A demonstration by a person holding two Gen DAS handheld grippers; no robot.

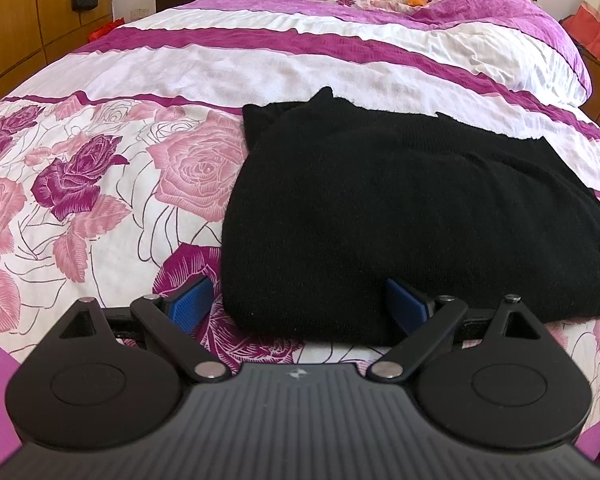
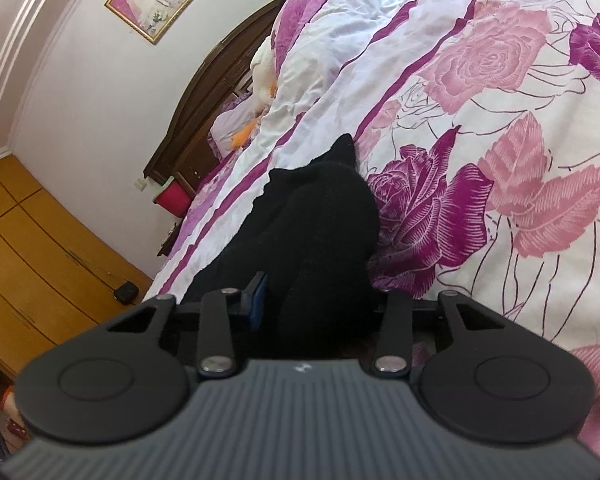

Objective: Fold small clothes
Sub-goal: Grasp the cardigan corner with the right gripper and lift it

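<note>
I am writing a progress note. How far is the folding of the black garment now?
Done: the black garment already lies doubled on the flowered bedspread, its near edge thick and rounded. In hand: the left tool stands open around that near edge, and the right tool has a bunched part between its fingers; whether its pads press yet is unclear. Left: at least one more fold, I think.

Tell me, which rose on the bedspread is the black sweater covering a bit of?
The dark purple rose beside the left gripper: the black sweater overlaps its edge. The big pink rose only touches it; the other purple rose lies clear.
</note>
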